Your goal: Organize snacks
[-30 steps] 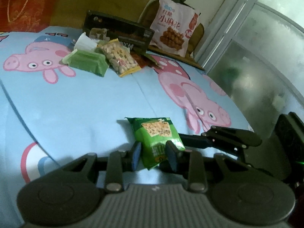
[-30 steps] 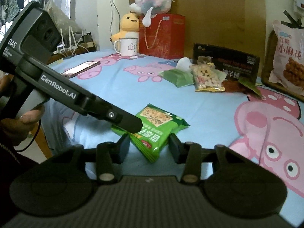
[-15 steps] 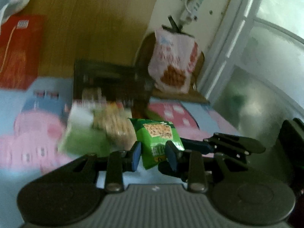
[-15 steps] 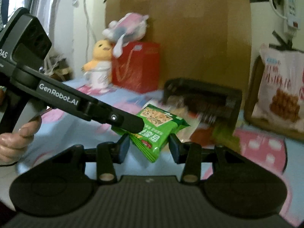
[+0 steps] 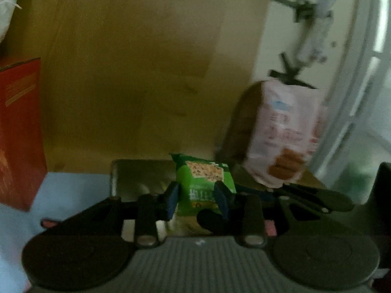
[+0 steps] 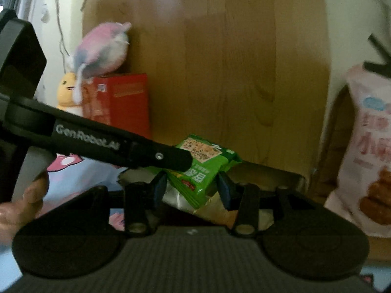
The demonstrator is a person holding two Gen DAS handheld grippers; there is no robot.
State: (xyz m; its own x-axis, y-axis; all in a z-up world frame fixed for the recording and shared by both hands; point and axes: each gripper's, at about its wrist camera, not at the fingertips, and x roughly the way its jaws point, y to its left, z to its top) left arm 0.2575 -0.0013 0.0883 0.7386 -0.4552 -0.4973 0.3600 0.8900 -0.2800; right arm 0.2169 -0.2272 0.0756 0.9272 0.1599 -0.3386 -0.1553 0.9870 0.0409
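here both tongs have the same green snack packet (image 5: 204,183) between their tips. the left tongs (image 5: 198,199) pinch its lower part from both sides, with the blue pads touching the wrapper, and these tongs have just been opening a little. the right tongs (image 6: 191,186) have also just been opening; the packet sits between their pads, but i cannot tell if the pads still press on it. the packet is up in the air, above the open dark box (image 5: 139,178) that stands at the back edge of the bed (image 5: 73,185). it has a picture of a grainy square snack on top and white writing too blurry to read.

in the right wrist view the left tool's black arm shows the words "genrobot.ai" in white. a hand (image 6: 22,200) holds that tool at the left edge. a big pink snack bag (image 6: 366,146) with red chinese writing leans at the right. a red box (image 6: 117,102) stands by the wooden board (image 6: 220,73), with a pink soft toy (image 6: 102,48) on top and a yellow soft toy (image 6: 67,92) beside it.
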